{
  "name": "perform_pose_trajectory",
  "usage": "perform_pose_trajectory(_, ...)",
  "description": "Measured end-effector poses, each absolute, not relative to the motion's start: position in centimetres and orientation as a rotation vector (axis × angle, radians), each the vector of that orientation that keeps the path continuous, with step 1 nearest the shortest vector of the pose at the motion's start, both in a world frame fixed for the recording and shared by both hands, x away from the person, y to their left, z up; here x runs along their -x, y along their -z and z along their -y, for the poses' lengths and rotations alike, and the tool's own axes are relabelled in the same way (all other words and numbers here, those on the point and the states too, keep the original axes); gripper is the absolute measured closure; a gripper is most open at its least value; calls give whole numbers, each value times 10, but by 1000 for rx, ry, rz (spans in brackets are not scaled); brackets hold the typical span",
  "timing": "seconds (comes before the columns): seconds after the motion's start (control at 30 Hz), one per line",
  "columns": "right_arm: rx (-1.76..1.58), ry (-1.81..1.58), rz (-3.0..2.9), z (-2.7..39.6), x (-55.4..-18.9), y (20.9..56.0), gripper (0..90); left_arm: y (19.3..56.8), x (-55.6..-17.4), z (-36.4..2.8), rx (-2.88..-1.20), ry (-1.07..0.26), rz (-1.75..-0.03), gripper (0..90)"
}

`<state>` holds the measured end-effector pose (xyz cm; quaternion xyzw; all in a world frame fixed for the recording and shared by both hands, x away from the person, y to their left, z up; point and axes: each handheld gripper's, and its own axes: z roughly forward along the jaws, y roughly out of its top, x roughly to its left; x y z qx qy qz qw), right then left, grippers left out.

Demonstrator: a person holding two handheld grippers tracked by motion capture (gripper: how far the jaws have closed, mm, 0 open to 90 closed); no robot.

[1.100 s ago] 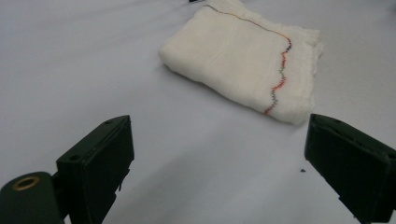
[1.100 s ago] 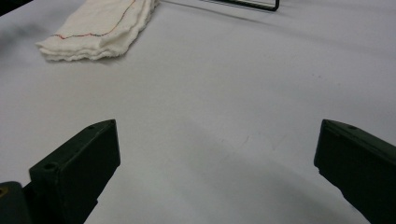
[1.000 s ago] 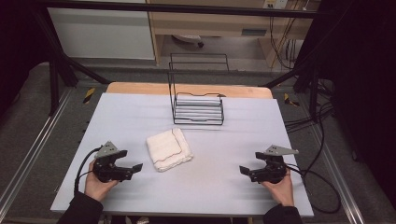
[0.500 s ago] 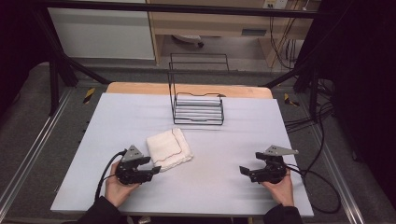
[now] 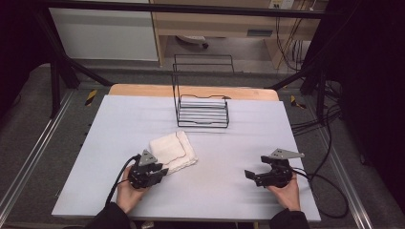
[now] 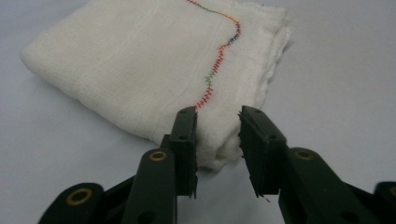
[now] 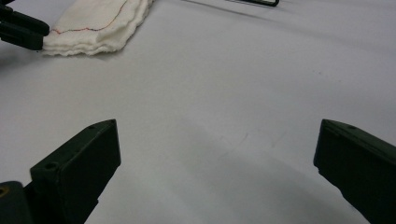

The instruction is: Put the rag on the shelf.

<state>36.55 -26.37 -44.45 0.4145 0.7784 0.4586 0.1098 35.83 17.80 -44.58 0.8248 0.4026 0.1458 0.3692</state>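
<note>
Straddling the folded cloth's [image 6: 154,65] near corner, my left tool [image 6: 217,135] sits jaws apart; my right tool [image 7: 215,163] gapes wide over bare counter [image 7: 243,84].

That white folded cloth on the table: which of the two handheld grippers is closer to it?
Left. The left gripper has its jaws at the folded cloth's near corner; the right gripper sits well off to the side on the bare table.

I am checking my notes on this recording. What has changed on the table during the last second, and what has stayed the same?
The left gripper moved rightwards and forwards to the near corner of the folded white cloth. Its fingers now stand on either side of that corner, not yet closed on it. The cloth, the wire rack and the right gripper, open over bare table, stayed as they were.
</note>
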Motion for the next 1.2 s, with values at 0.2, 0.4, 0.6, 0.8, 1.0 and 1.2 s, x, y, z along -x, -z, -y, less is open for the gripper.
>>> perform_pose_trajectory(0.2,-1223,-1348,-2286,264,-366,444,14,446,-359,-177,-2129,-385,-1046,764)
perform_pose_trajectory(0.4,-1223,-1345,-2289,263,-366,444,15,445,-360,-179,-2138,-378,-1040,827)
perform_pose_trajectory(0.6,-1223,-1350,-2288,264,-366,444,16,439,-359,-185,-2156,-370,-1016,839)
perform_pose_trajectory(0.8,-1225,-1351,-2287,264,-365,444,17,433,-355,-198,-2160,-374,-1007,842)
perform_pose_trajectory(1.0,-1219,-1351,-2291,264,-365,444,17,433,-348,-216,-2181,-365,-1006,842)
perform_pose_trajectory(1.2,-1217,-1354,-2290,264,-365,444,17,437,-339,-230,-2216,-362,-988,839)
